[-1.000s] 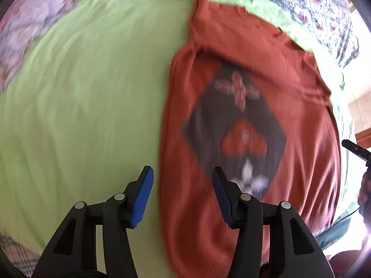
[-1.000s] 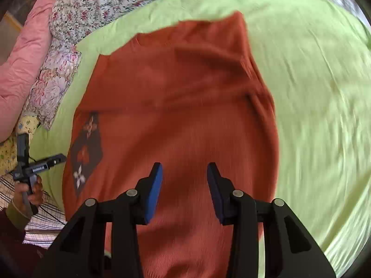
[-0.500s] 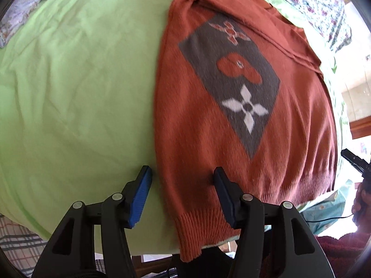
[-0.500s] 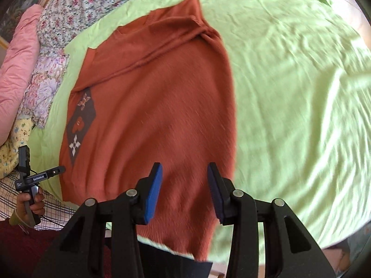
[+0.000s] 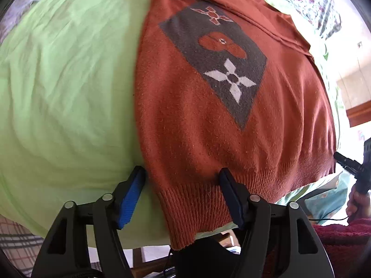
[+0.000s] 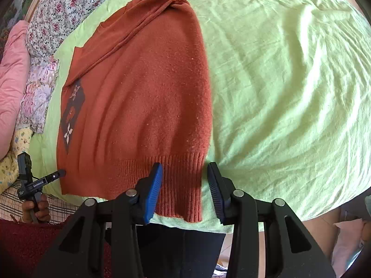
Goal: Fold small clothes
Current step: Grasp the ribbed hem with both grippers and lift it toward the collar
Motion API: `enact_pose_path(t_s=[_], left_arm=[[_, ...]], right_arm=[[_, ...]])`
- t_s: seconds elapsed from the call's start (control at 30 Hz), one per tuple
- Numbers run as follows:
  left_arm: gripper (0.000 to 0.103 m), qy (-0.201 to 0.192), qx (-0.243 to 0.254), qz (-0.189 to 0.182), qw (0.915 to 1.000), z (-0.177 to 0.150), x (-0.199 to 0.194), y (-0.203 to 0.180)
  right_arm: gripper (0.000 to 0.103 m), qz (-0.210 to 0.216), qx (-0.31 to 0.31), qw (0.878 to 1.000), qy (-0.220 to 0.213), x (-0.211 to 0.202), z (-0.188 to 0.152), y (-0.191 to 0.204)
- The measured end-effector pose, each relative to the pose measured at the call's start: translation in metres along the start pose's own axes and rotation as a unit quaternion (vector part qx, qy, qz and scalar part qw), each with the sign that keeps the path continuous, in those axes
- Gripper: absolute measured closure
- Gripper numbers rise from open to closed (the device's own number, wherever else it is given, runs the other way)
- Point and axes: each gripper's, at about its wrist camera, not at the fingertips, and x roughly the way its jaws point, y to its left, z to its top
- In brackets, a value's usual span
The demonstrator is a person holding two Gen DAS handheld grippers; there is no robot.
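A rust-orange knit sweater (image 5: 208,127) with a grey diamond patch and flower motifs lies flat on a light green sheet (image 5: 69,81), its ribbed hem hanging over the near bed edge. My left gripper (image 5: 182,176) is open, its jaws straddling the hem's left corner. In the right wrist view the sweater (image 6: 143,97) lies with its sleeves folded in. My right gripper (image 6: 184,171) is open, its jaws straddling the hem's right corner. Neither gripper holds the cloth.
Floral pillows (image 6: 60,7) and a pink quilt (image 6: 11,74) lie at the head of the bed. Each view shows the other gripper at the side, in the left wrist view (image 5: 357,169) and in the right wrist view (image 6: 34,183).
Both grippers have drawn back toward the near bed edge, from over the sweater's body to its ribbed hem. Both stayed open. The sweater has not moved.
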Motion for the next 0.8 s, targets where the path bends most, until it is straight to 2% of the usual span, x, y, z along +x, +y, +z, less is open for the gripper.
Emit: enact_pose_path(t_s=[0.03, 0.1, 0.17, 0.3, 0.47, 0.6, 0.8], left_arm=[[0.055, -0.002, 0.003, 0.005, 1.0, 0.001, 0.001, -0.003], [0.094, -0.003, 0.005, -0.004, 1.0, 0.002, -0.001, -0.004], [0.096, -0.003, -0.007, -0.031, 0.9995, 0.002, -0.006, -0.001], [0.097, -0.017, -0.001, -0.043, 0.9989, 0.004, -0.021, -0.007], [0.098, -0.043, -0.007, -0.068, 0.9967, 0.021, -0.044, -0.014], [0.099, -0.09, 0.001, -0.082, 0.9925, 0.057, -0.073, -0.027], [0.099, -0.173, -0.001, -0.091, 0.9808, 0.134, -0.105, -0.031]], right_arm=[[0.095, -0.001, -0.011, 1.0, 0.005, 0.001, 0.0, 0.003], [0.096, 0.0, -0.027, 0.999, 0.017, 0.003, 0.0, 0.007], [0.096, 0.008, -0.036, 0.999, 0.014, -0.002, 0.002, 0.01], [0.096, 0.048, -0.033, 0.998, -0.004, -0.017, 0.011, 0.011], [0.096, 0.088, -0.04, 0.994, -0.044, -0.038, 0.034, 0.02], [0.096, 0.109, -0.044, 0.991, -0.068, -0.048, 0.057, 0.031], [0.096, 0.12, -0.058, 0.984, -0.12, -0.062, 0.115, 0.04]])
